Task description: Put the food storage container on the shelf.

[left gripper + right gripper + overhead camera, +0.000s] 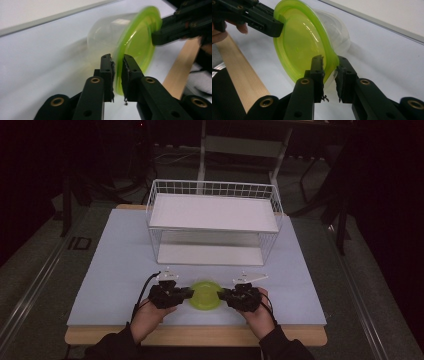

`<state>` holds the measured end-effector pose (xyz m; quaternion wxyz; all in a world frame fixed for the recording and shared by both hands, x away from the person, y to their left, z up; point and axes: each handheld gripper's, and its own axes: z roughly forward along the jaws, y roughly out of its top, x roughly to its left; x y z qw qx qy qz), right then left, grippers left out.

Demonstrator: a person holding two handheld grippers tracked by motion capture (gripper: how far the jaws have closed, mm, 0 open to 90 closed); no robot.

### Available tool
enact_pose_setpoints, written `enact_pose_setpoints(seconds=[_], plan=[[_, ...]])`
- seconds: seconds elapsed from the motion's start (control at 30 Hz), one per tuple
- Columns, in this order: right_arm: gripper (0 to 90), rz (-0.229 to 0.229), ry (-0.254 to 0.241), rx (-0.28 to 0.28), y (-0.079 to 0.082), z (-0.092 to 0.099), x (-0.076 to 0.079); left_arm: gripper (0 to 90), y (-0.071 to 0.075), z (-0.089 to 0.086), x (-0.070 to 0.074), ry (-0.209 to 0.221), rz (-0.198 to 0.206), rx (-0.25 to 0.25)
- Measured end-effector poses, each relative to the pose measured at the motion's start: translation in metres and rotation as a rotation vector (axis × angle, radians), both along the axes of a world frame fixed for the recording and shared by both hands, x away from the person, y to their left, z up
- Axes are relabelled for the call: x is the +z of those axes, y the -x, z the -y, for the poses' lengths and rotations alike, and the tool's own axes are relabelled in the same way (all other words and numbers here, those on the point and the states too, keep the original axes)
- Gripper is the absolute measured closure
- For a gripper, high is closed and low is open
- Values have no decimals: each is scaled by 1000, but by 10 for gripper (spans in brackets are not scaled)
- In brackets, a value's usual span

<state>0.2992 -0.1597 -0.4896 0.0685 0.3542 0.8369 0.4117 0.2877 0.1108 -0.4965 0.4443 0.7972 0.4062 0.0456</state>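
A clear plastic tub with a lime-green lid (204, 295) is near the table's front edge, between my two grippers. My left gripper (187, 294) pinches the lid's left rim, and my right gripper (222, 295) pinches its right rim. In the left gripper view the jaws (118, 65) are shut on the green rim (136, 42), with the right gripper (157, 37) clamped on the far side. The right gripper view has its jaws (330, 66) shut on the lid's edge (299, 47), and the left gripper (275, 28) holds the opposite rim. Whether the tub rests on the mat, I cannot tell.
A white wire rack (214, 220) with two shelves stands at the back middle of the pale mat (115, 265). A wooden table edge (200, 335) runs along the front under the person's hands and dark sleeves.
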Motion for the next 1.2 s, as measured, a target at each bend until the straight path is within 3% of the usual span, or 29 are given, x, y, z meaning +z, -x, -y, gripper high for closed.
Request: enact_pose_setpoints(seconds=[0.1,0.6,0.97,1.1,1.17,1.2], plan=[[791,-11,-27,-15,-1,0,3,814,4,0,2,7,21,13],[800,69,-93,-14,-3,-2,42,817,5,-11,43,74,56,36],[800,159,-142,-17,-15,-1,103,819,-6,-16,99,143,127,53],[800,181,-142,-28,-22,-3,120,820,-13,-17,115,153,145,63],[800,187,-144,-31,-24,-4,125,820,-13,-17,115,153,145,63],[799,194,-148,-35,-28,-4,134,821,-18,-17,127,170,150,69]])
